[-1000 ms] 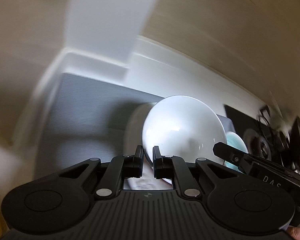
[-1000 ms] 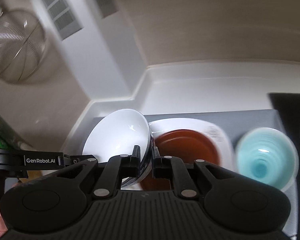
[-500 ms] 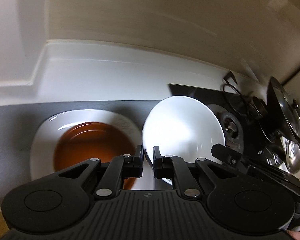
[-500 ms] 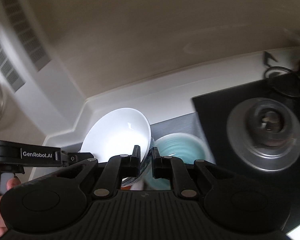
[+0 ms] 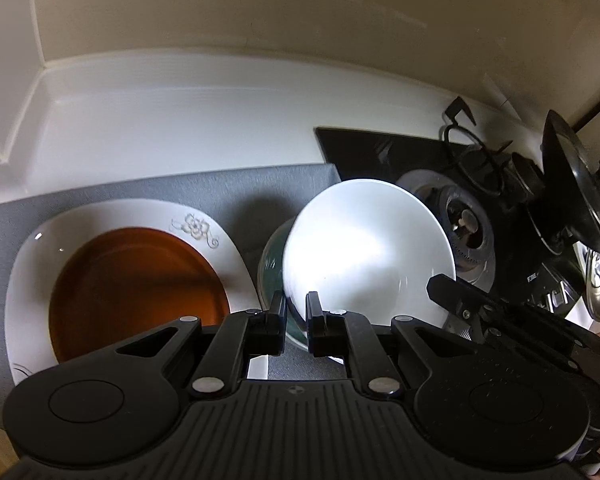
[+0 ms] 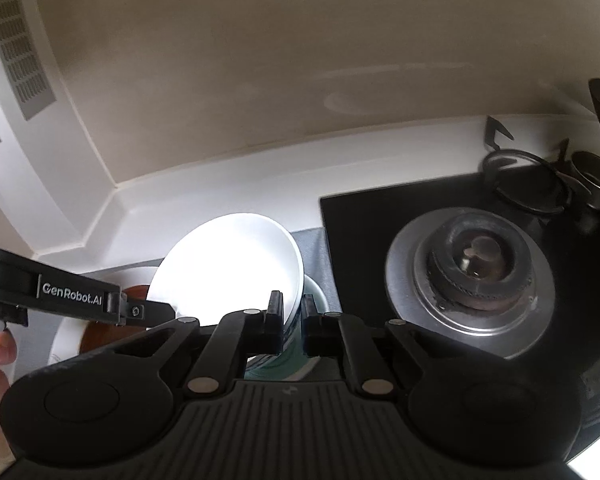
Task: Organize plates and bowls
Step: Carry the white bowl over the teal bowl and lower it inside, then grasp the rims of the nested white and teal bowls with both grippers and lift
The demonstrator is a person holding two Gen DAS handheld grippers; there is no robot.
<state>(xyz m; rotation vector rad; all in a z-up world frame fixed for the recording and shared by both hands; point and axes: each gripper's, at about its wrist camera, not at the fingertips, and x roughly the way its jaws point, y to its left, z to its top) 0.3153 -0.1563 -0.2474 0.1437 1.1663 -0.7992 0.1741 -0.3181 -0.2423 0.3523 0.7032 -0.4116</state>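
Both grippers hold one white bowl (image 5: 368, 248) by opposite rims. My left gripper (image 5: 297, 312) is shut on its left rim; my right gripper (image 6: 292, 312) is shut on its right rim (image 6: 236, 264). The bowl hangs just above a teal bowl (image 5: 274, 264) on the grey mat (image 5: 112, 188); the teal bowl also shows under the white one in the right wrist view (image 6: 296, 356). A brown plate (image 5: 136, 292) lies on a white flowered plate (image 5: 216, 236) at the left of the mat.
A black gas hob (image 6: 472, 276) with a silver burner lies right of the mat. A pot with a lid (image 5: 572, 200) and pan stands sit at the far right. The white counter's back edge (image 5: 180, 96) meets the wall behind.
Both grippers carried the white bowl rightward from over the plates to above the teal bowl, and lower. Their hold on it is unchanged.
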